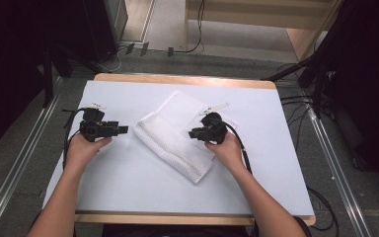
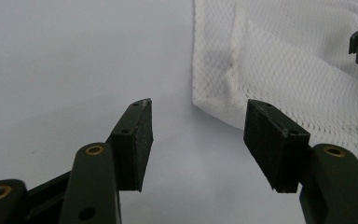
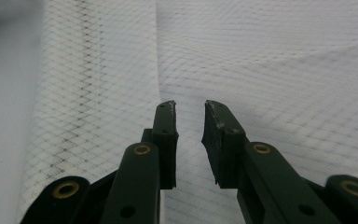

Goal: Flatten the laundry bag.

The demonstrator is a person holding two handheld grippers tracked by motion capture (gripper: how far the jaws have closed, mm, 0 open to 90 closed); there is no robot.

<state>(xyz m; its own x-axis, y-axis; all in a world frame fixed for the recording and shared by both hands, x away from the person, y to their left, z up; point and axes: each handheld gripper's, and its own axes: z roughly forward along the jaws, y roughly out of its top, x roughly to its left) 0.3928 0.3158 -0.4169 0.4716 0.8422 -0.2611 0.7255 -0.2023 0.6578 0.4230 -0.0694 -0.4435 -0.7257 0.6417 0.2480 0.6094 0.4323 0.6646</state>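
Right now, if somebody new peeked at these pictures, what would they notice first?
First the folded white mesh cloth, lying slantwise in the middle of the pale table top. Next the two black two-jaw grippers in the person's hands: the left gripper is beside the cloth's left edge, jaws wide open and empty, and the right gripper is over the cloth's right part, jaws slightly apart with nothing between them.

White-covered table (image 1: 128, 187) with wooden edges — grey floor (image 1: 24, 148), wooden furniture (image 1: 296, 19) behind.
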